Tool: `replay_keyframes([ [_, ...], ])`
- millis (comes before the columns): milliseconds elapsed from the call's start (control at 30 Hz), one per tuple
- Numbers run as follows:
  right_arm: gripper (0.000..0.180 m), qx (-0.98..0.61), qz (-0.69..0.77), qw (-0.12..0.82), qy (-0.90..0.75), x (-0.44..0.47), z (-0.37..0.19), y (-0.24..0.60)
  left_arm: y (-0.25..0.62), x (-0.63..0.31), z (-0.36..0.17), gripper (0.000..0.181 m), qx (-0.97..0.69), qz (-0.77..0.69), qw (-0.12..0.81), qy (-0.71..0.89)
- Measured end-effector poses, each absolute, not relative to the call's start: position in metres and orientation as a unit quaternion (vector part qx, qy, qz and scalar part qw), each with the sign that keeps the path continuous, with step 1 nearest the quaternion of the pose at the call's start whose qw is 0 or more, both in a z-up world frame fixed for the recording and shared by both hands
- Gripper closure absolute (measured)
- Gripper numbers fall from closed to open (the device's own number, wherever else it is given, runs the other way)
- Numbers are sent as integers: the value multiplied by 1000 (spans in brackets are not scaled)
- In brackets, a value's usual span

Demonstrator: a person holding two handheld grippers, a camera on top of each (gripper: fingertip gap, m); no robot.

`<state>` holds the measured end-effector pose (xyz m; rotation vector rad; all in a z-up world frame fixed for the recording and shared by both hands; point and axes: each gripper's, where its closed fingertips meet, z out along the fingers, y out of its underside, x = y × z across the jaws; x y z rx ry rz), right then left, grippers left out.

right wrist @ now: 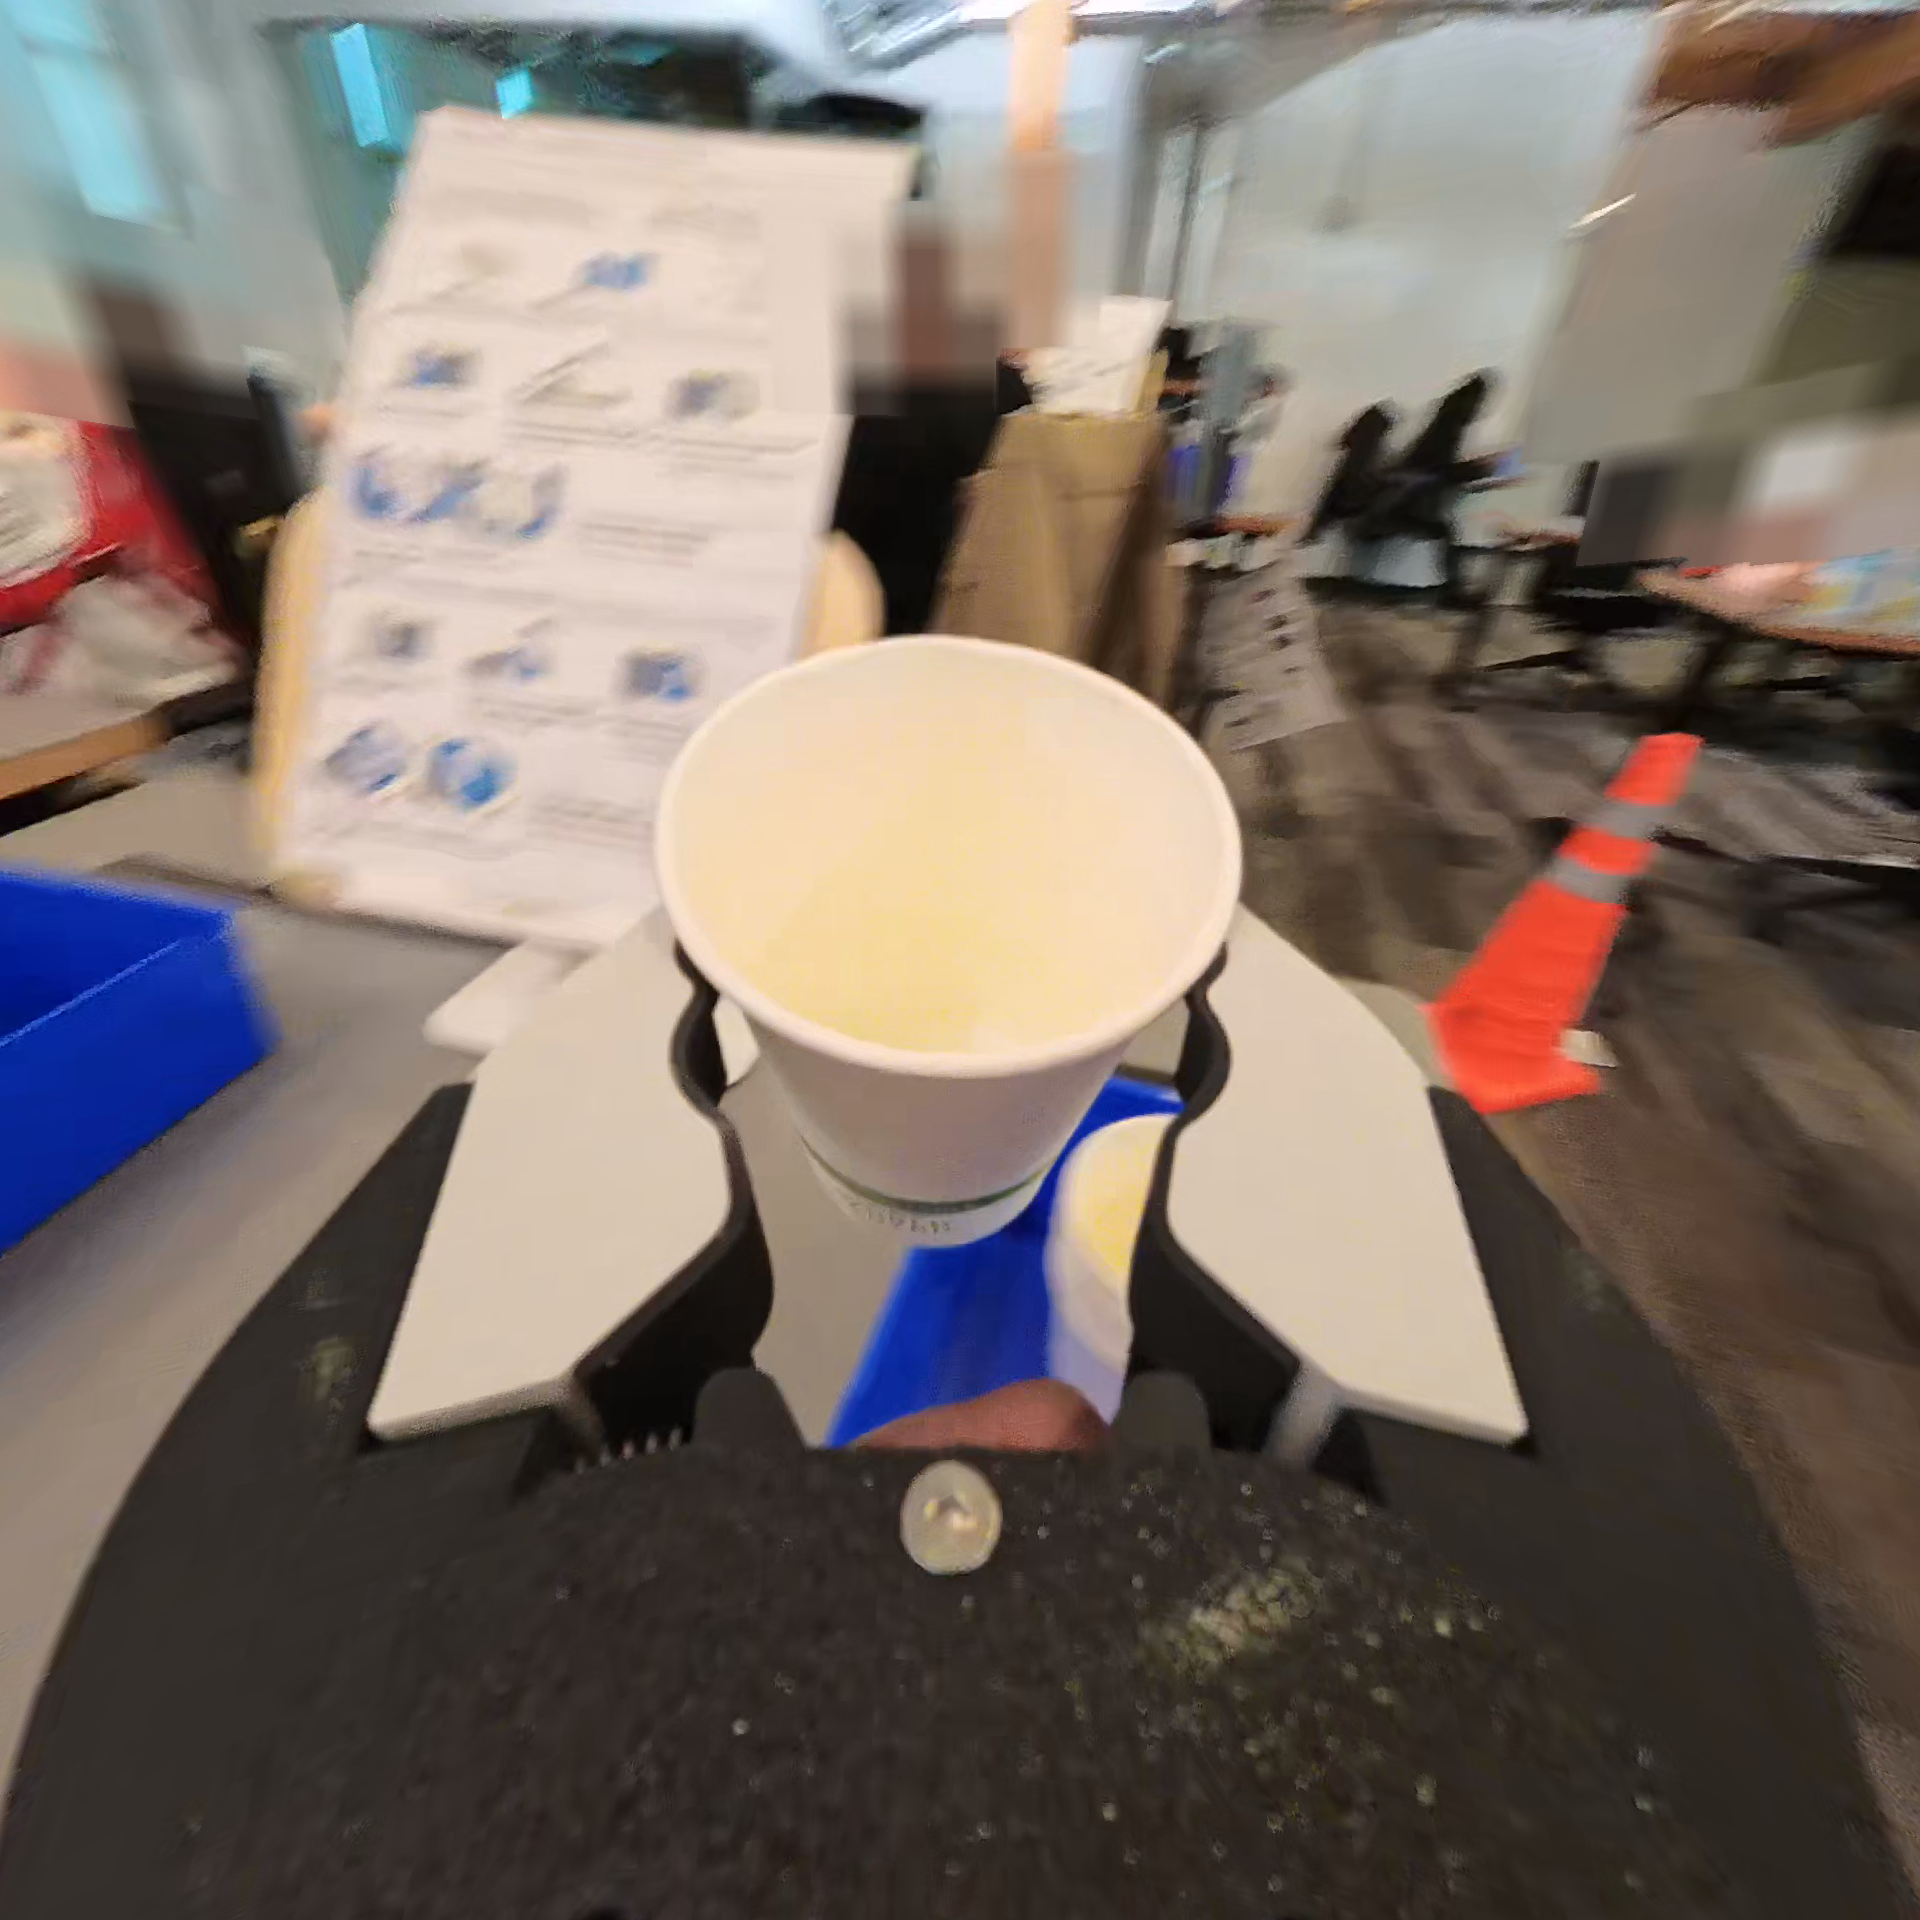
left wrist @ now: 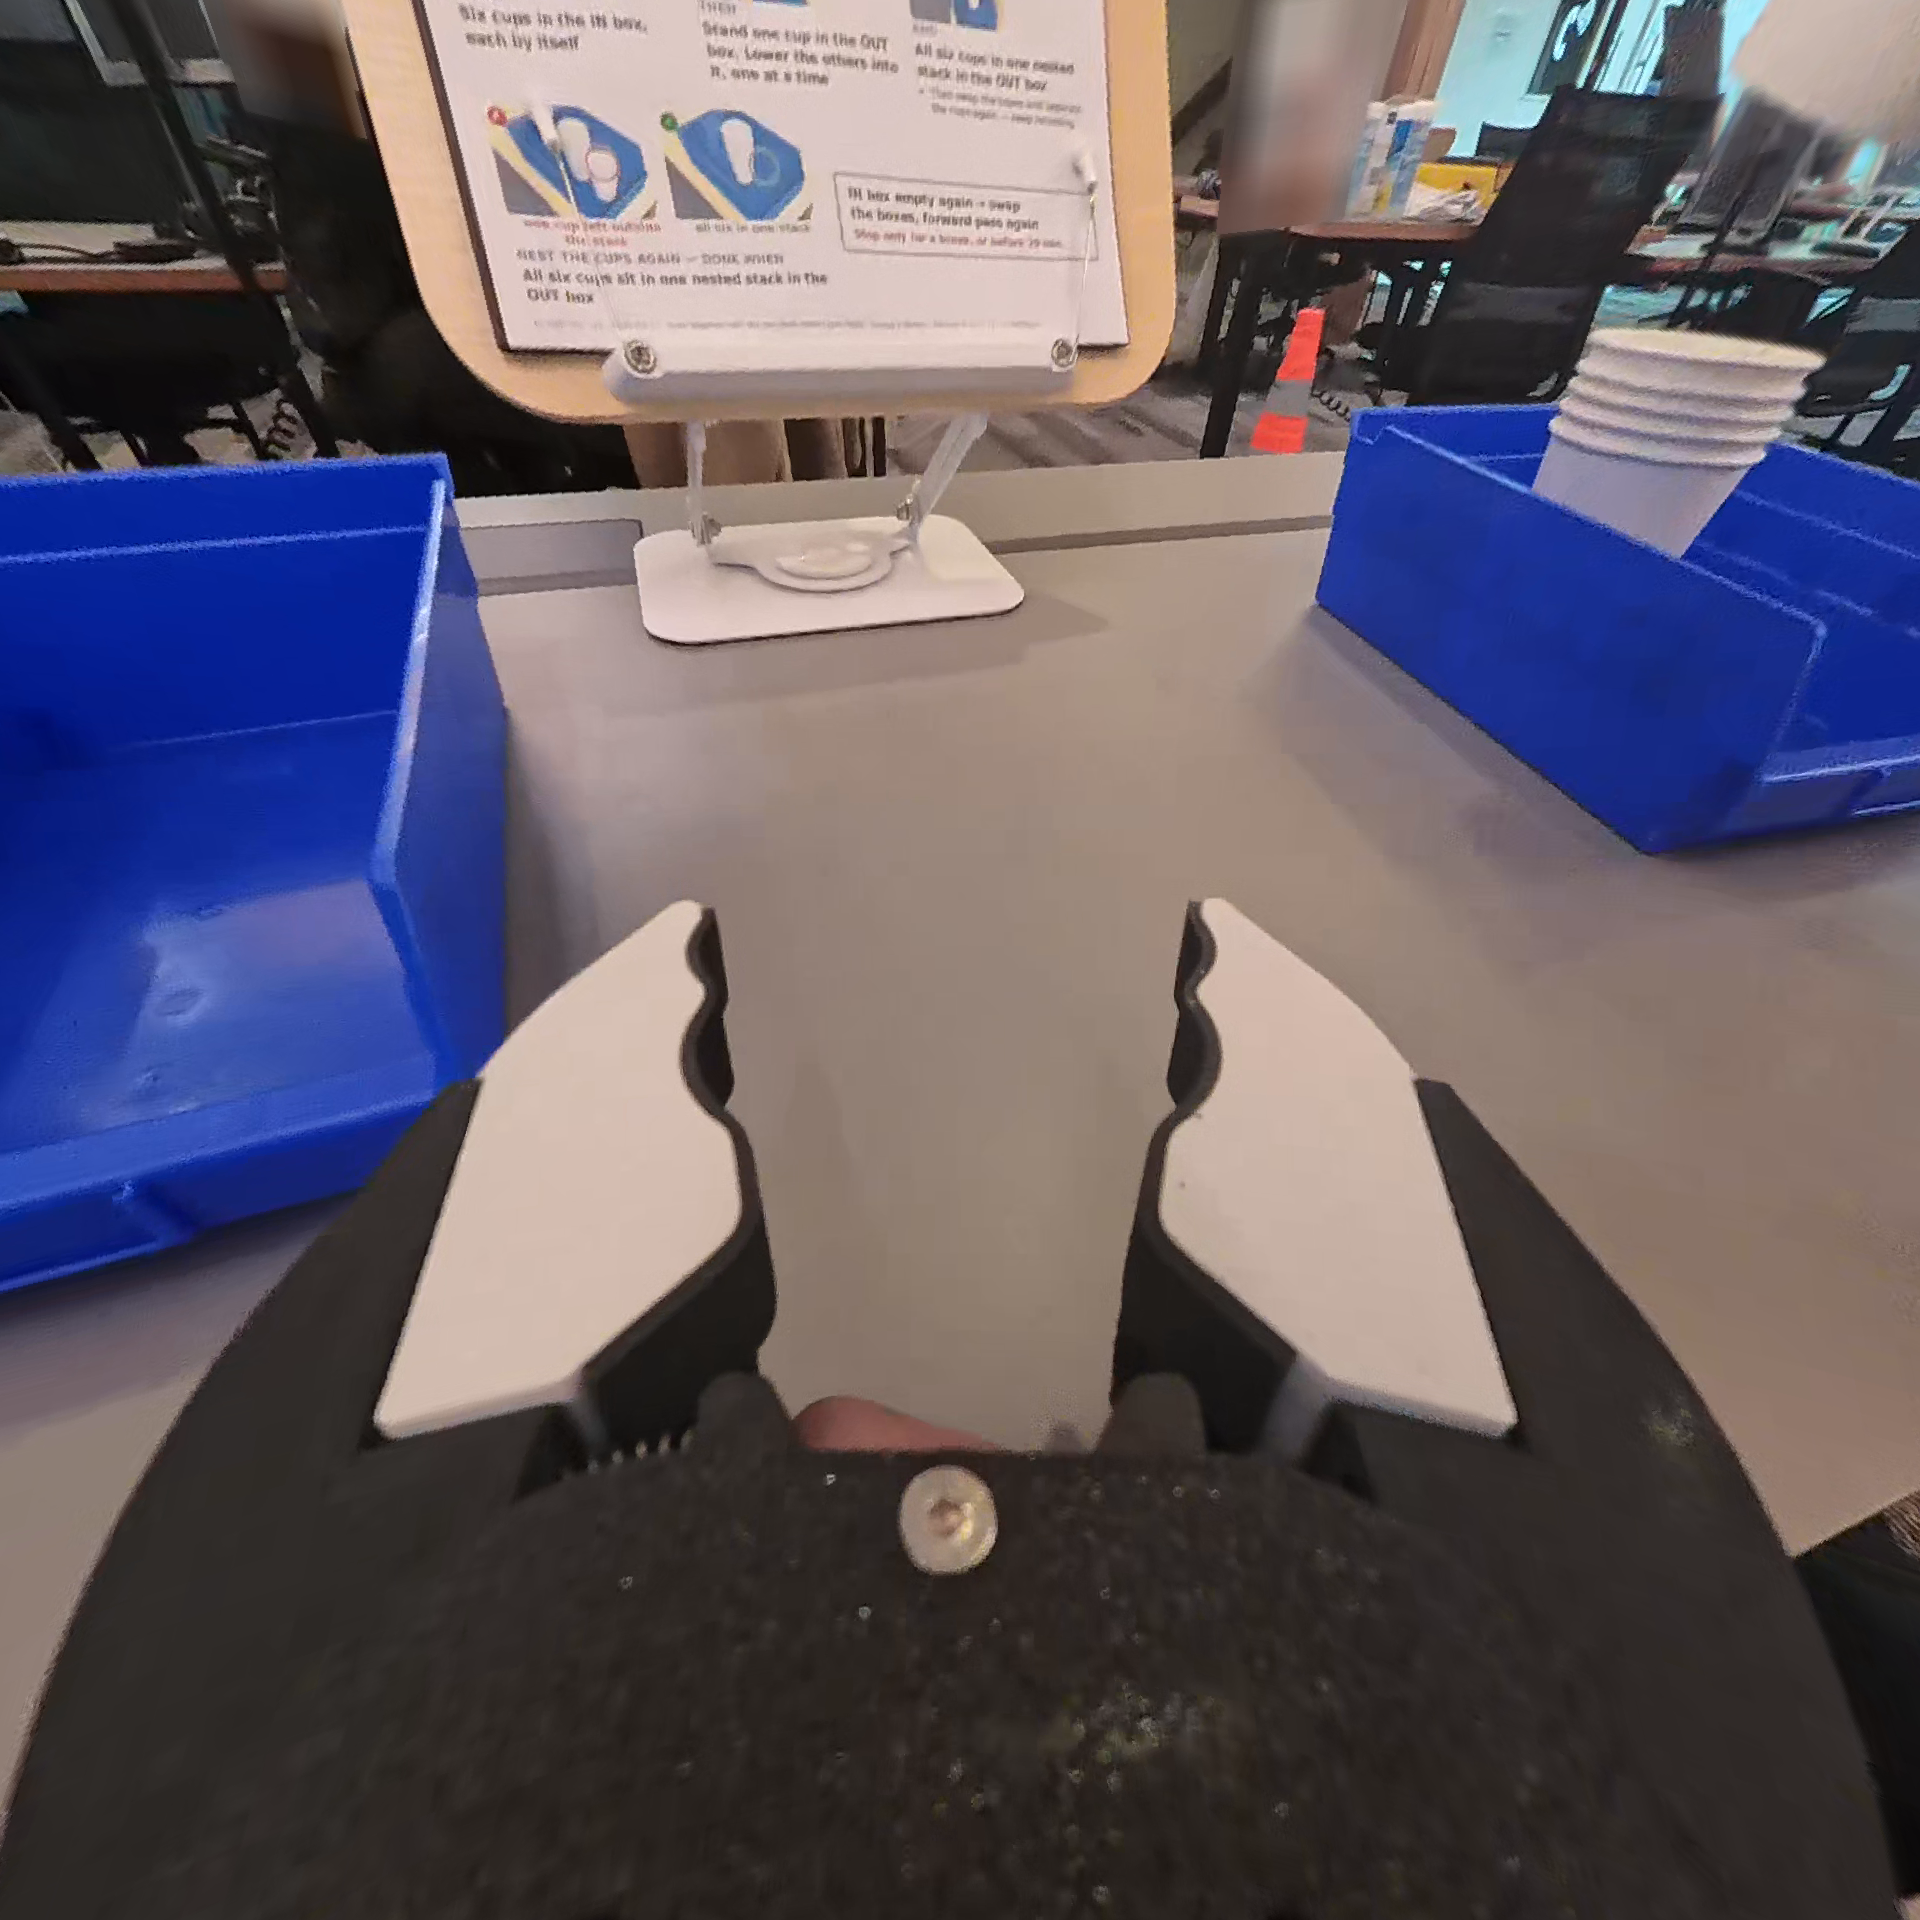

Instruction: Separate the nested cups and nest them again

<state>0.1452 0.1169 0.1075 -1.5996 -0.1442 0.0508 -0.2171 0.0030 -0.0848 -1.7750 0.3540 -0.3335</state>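
Left gripper [left wrist: 951, 935]: jaws spread wide with nothing between them, poised over the grey worktop [left wrist: 987, 790]. Landmark: the instruction stand [left wrist: 821, 566] at the worktop's far edge, carrying a printed sheet. To the left of the stand lies 1 blue bin [left wrist: 239, 831] showing a bare floor; to the right of the stand lies a 2nd blue bin [left wrist: 1558, 644], in which a stack of nested white paper cups [left wrist: 1662, 447] stands tilted.

Right gripper [right wrist: 951, 987]: jaws pinching 1 white paper cup [right wrist: 935, 935] just below its rim, mouth tipped toward the camera, raised to the right of the stand. Below it, another cup rim and blue bin wall show, blurred. An orange cone [right wrist: 1548, 935] stands on the floor beyond.
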Motion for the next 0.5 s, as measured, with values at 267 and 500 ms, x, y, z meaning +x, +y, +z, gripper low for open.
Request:
replay_keyframes([
  [267,93,-771,-42,636,-10,231,72,180,-5,-212,-80,100,-759,-159,610,163],
  [500,92,-820,-18,572,20,248,2,194,-5,-207,-86,101,-764,-169,598,174],
])
